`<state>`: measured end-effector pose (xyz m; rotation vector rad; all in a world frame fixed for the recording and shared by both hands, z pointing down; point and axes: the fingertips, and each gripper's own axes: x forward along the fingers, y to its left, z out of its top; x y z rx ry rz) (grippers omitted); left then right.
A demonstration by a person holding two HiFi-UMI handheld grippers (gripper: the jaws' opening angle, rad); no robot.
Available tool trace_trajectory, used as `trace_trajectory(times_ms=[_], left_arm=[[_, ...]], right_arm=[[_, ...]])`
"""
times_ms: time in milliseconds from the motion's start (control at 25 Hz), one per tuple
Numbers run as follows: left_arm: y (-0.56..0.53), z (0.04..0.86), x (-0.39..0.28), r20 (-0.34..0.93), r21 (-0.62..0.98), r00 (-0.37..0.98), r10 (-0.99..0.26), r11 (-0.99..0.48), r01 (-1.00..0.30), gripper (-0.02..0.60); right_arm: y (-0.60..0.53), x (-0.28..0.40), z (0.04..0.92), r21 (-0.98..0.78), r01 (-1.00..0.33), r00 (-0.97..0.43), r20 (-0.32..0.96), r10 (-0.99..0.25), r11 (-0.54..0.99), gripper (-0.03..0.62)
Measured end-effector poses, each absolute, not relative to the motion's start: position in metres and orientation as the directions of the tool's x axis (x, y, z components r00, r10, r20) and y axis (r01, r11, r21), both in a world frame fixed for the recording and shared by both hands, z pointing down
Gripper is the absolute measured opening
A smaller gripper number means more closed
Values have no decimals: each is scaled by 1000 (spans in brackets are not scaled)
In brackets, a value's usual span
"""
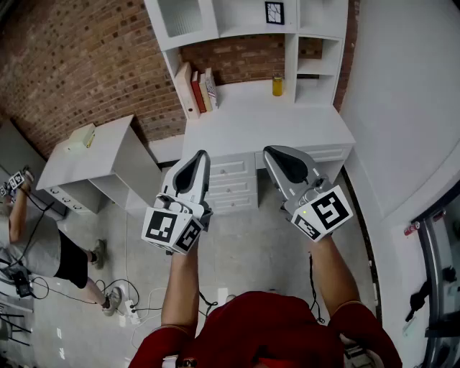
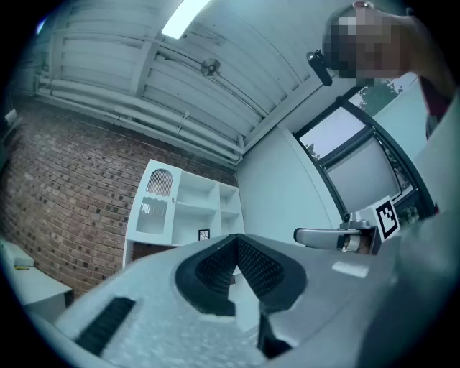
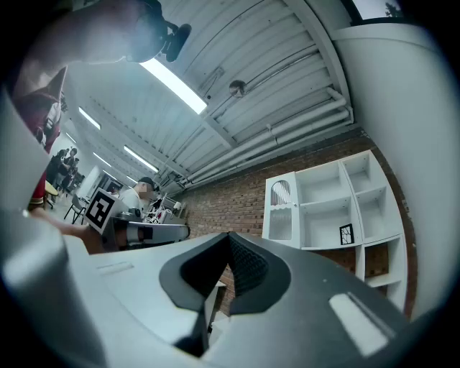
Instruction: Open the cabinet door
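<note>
Up in the top-left corner of the white shelf unit (image 1: 267, 122) is where the cabinet door (image 1: 180, 16) sits. It's a glazed panel with an arched window, looks shut as far as I can tell, and it's well apart from both grippers. The left gripper (image 1: 200, 154) and the right gripper (image 1: 268, 151) are held out in front of the person, side by side and tipped a bit upward, low down in front of the drawers (image 1: 231, 183). Both have their jaws fully together with nothing between them. Each gripper's own view shows the ribbed pads (image 2: 260, 262) meeting at the tip, with only shelving and brick wall (image 1: 86, 57) beyond. So I'd call this the approach, the door itself not yet touched. To do it well, I'd pick one gripper (the left looks like the natural one since the door is on that side). Step in close, because the door is high and set back over the desk top, and spread the jaws before arriving, not at the last second. I can't make out a knob or which side the hinges are on, so get that sorted first. Then pinch the knob or the free edge and pull along the door's swing, not straight back. Watch the books (image 1: 199, 90) standing just under the door, and keep the other gripper out of the door's path.
</note>
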<state>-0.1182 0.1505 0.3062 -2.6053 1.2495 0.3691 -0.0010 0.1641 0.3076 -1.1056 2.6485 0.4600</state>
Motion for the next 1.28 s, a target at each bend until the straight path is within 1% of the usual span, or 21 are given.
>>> trace_trajectory(times_ms=[360, 880, 1120, 1280], left_arm=[[147, 314, -88, -307, -90, 593, -744, -598, -796, 2], [127, 317, -37, -273, -119, 582, -766, -574, -810, 2], [83, 310, -37, -288, -113, 589, -755, -584, -804, 2], [33, 310, -52, -308, -101, 593, -744, -594, -798, 2]], right_arm=[[161, 27, 315, 178, -699, -704, -341, -622, 693, 12], [142, 94, 327, 103, -692, -690, -385, -613, 714, 12], [102, 96, 325, 115, -698, -689, -378, -619, 707, 12], [55, 80, 325, 137, -702, -692, -359, -626, 699, 12]])
